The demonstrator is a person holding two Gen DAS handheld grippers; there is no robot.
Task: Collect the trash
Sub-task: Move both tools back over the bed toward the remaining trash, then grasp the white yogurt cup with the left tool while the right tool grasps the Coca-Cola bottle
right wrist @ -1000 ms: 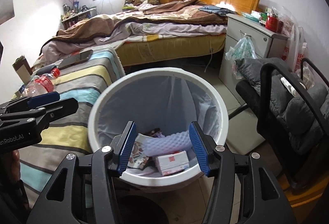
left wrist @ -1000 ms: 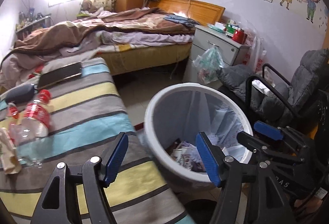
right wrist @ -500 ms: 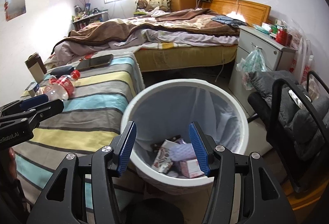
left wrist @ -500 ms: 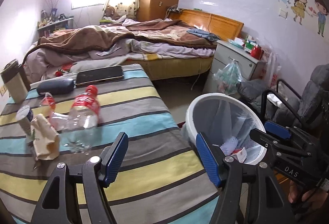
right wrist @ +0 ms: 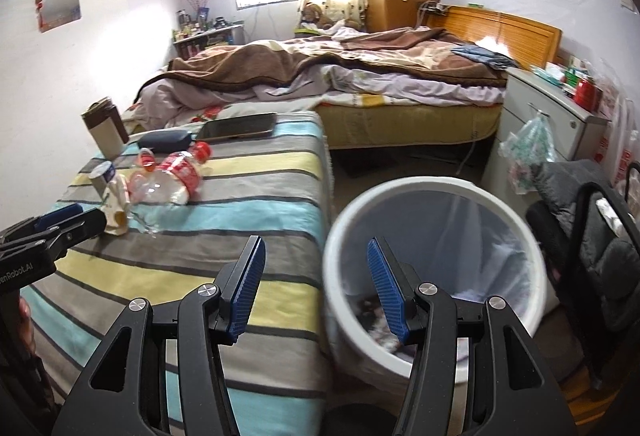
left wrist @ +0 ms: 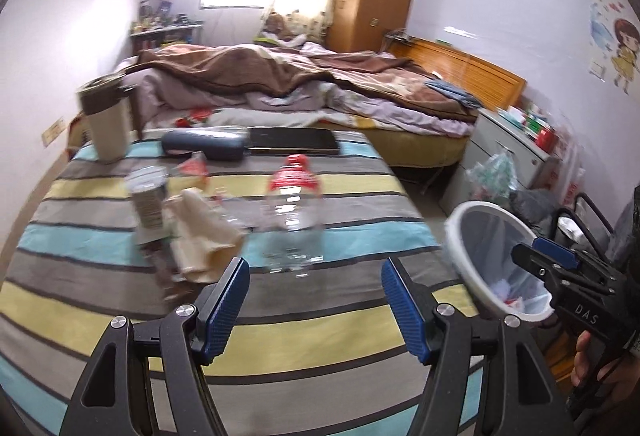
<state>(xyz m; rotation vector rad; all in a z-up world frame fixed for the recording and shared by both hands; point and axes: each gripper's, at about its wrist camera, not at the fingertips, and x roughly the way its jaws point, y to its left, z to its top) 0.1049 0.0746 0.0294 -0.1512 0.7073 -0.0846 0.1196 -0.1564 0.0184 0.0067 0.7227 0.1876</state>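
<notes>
My left gripper (left wrist: pixel 314 278) is open and empty over the striped tablecloth (left wrist: pixel 280 336). Just beyond its fingertips lies a clear plastic bottle (left wrist: pixel 290 224) with a red cap and label. Left of the bottle are a crumpled cream wrapper (left wrist: pixel 204 236) and a small paper cup (left wrist: pixel 150 202). My right gripper (right wrist: pixel 316 264) is open and empty, between the table's edge and the white trash bin (right wrist: pixel 432 192) with its liner. Packaging lies at the bin's bottom. In the right wrist view the bottle (right wrist: pixel 176 178) lies far left, near the left gripper's fingers (right wrist: pixel 60 226).
On the table's far end stand a beige tumbler (left wrist: pixel 106 124), a dark case (left wrist: pixel 204 148) and a black tablet (left wrist: pixel 292 140). Behind is an unmade bed (left wrist: pixel 300 92). A nightstand (right wrist: pixel 556 120) with a hanging bag and a grey chair (right wrist: pixel 600 236) flank the bin.
Both grippers have swung left, away from above the bin toward the table. The bottle and wrapper now sit ahead of the left gripper. Jaws stayed equally wide.
</notes>
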